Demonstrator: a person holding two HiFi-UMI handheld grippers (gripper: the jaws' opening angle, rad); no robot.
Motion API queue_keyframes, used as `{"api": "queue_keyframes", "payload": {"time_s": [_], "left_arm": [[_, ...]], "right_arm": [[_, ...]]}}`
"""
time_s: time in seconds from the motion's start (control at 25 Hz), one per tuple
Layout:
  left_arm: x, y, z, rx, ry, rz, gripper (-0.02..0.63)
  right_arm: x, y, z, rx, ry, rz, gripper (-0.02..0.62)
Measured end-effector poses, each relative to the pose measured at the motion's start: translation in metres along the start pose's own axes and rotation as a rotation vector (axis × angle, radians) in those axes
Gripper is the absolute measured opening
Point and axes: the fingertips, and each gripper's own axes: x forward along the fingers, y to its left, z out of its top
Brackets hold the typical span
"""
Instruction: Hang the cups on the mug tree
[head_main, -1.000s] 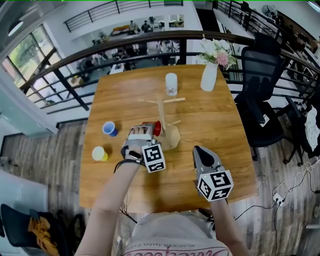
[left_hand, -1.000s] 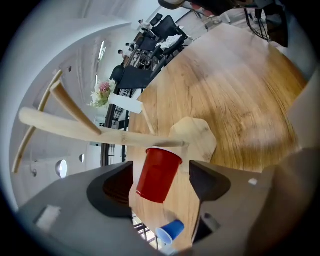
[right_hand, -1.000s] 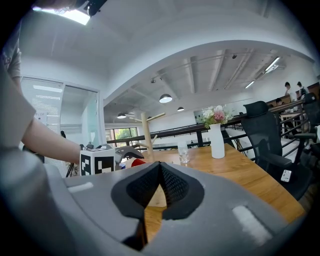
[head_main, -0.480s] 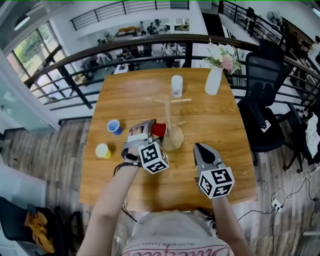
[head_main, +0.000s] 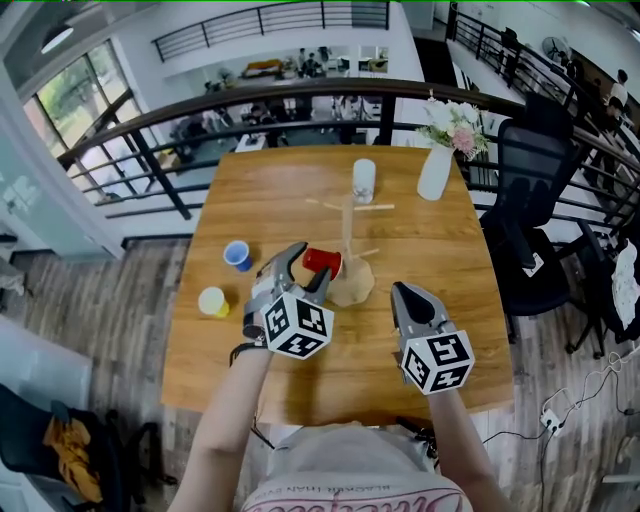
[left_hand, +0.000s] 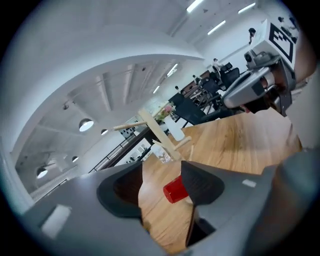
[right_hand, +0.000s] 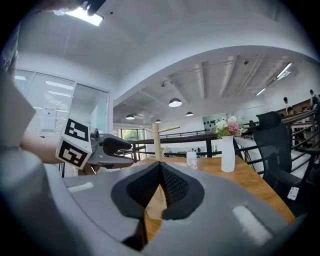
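The wooden mug tree (head_main: 349, 238) stands mid-table, also visible as a pale post (left_hand: 159, 134). A red cup (head_main: 322, 262) sits low beside its post; I cannot tell whether it hangs on a peg or rests on the base. My left gripper (head_main: 306, 268) is just short of it. In the left gripper view the red cup (left_hand: 175, 190) shows beyond the closing jaws of this gripper (left_hand: 161, 172), and the pads do not touch it. A blue cup (head_main: 237, 255) and a yellow cup (head_main: 212, 301) stand at the left. My right gripper (head_main: 406, 294) is shut and empty, right of the tree.
A clear glass (head_main: 364, 180) and a white vase of flowers (head_main: 437, 172) stand at the table's far side. The wooden table (head_main: 430, 250) ends at a black railing behind. A black office chair (head_main: 525, 190) stands to the right.
My left gripper has rolled and drawn back a little from the red cup, which stays beside the tree. The right gripper has hardly moved.
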Motion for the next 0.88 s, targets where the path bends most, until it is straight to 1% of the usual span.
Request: {"api": "queue_keyframes", "payload": {"time_s": [0.16, 0.36, 0.56, 0.6, 0.68, 0.8, 0.88], "left_arm": [[-0.015, 0.014, -0.002, -0.074, -0.041, 0.058, 0.221], [-0.036, 0.036, -0.002, -0.23, -0.099, 0.135, 0.171], [-0.051, 0.054, -0.002, -0.412, -0.173, 0.185, 0.124], [-0.053, 0.057, -0.003, -0.434, -0.181, 0.199, 0.113], [-0.059, 0.062, -0.006, -0.449, -0.194, 0.232, 0.083], [-0.072, 0.071, -0.009, -0.469, -0.22, 0.278, 0.016], [-0.079, 0.077, -0.011, -0.496, -0.237, 0.294, 0.014]], "right_arm": [[0.002, 0.007, 0.009, -0.023, -0.013, 0.014, 0.002], [0.006, 0.013, 0.02, -0.061, -0.032, 0.026, 0.002], [0.009, 0.015, 0.034, -0.063, -0.062, 0.02, 0.002], [0.009, 0.015, 0.037, -0.065, -0.068, 0.02, 0.002], [0.011, 0.017, 0.042, -0.074, -0.078, 0.023, 0.002], [0.012, 0.02, 0.048, -0.104, -0.085, 0.028, 0.002], [0.014, 0.021, 0.052, -0.126, -0.089, 0.028, 0.002]]}}
